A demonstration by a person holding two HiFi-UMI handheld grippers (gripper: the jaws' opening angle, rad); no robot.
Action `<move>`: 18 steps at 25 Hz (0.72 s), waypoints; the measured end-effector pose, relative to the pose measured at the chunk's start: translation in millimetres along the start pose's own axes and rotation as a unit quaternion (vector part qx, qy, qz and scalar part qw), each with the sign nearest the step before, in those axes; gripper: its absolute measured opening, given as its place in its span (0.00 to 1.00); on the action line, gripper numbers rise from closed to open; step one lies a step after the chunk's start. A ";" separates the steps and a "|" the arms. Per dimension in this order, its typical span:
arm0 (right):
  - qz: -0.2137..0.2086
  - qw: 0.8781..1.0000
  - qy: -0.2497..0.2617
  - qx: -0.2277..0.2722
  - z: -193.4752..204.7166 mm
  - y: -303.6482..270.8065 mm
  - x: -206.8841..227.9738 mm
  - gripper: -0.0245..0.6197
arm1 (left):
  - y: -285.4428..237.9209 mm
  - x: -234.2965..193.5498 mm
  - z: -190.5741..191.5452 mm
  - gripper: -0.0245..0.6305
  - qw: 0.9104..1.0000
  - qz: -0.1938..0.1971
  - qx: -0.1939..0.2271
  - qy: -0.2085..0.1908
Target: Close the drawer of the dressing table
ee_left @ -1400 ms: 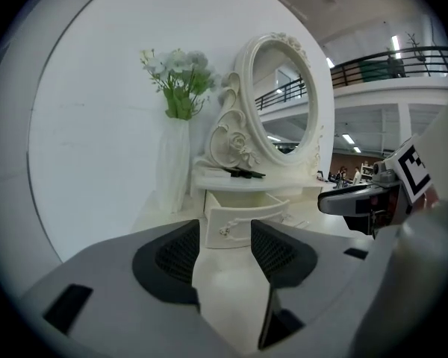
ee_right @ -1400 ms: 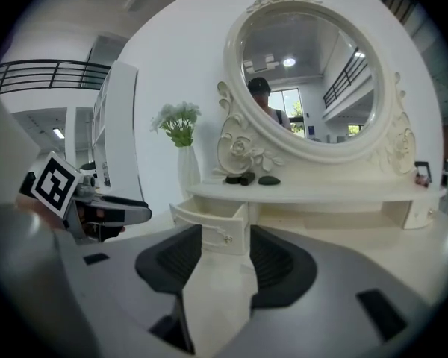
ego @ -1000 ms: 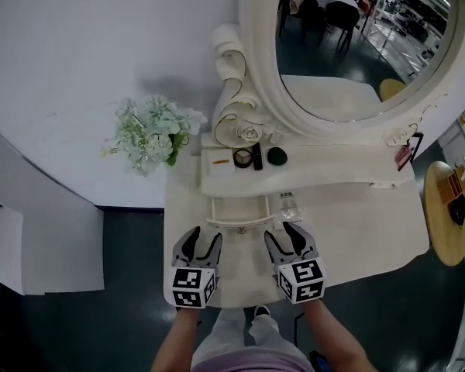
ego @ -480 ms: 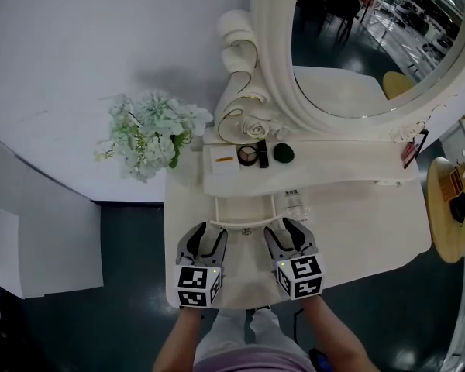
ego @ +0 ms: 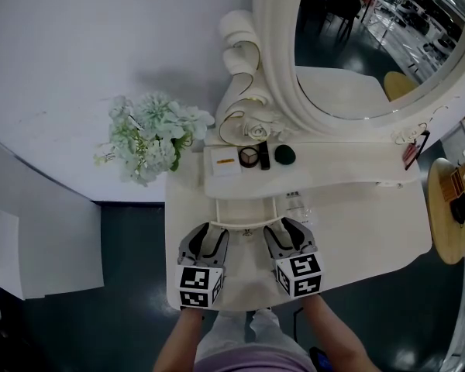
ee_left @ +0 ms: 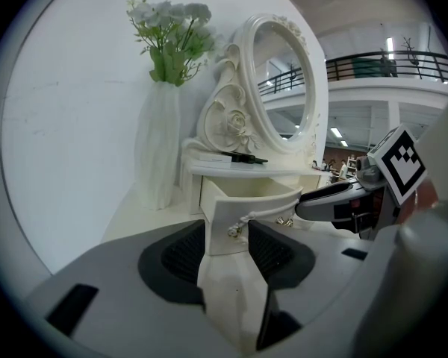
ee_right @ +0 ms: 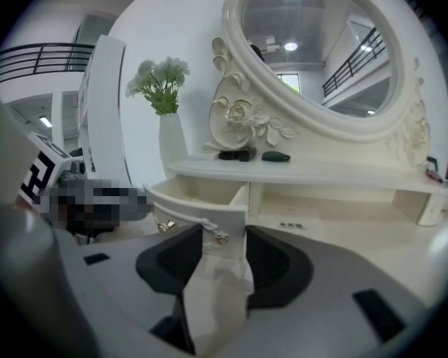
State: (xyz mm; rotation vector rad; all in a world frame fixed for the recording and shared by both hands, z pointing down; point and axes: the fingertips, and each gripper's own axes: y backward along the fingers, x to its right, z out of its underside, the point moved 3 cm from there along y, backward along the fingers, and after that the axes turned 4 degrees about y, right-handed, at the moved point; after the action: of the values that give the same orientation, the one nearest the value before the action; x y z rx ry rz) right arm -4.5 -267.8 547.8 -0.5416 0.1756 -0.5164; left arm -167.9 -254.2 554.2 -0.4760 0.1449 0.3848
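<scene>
The dressing table's surface (ego: 372,223) spreads below the oval mirror (ego: 356,45) at 1 o'clock; the drawer (ego: 246,210) stands pulled out near centre; at its 7 o'clock the left gripper (ego: 208,237) has jaws apart and closing, the drawer front's left end between them; at 5 o'clock the right gripper (ego: 283,230) has jaws open astride the right end.
</scene>
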 end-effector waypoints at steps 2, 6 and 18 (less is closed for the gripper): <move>0.001 1.000 0.000 -0.002 -1.3 -1.8 0.4 0.33 | -1.6 -1.2 -1.0 0.32 1.000 0.000 0.000 -0.002; 0.003 1.000 -0.002 0.001 -3.5 -5.5 1.9 0.33 | -5.3 -3.1 -3.7 0.32 1.000 0.000 -0.002 -0.004; 0.016 1.000 -0.015 0.003 -12.8 -19.7 4.5 0.33 | -18.5 -12.5 -12.3 0.30 1.000 -0.008 0.002 0.003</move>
State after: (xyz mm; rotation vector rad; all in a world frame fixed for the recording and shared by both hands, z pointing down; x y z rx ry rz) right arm -12.7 -290.3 547.4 -0.5395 0.1542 -0.4769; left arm -172.7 -279.2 553.9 -0.4735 0.1480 0.3682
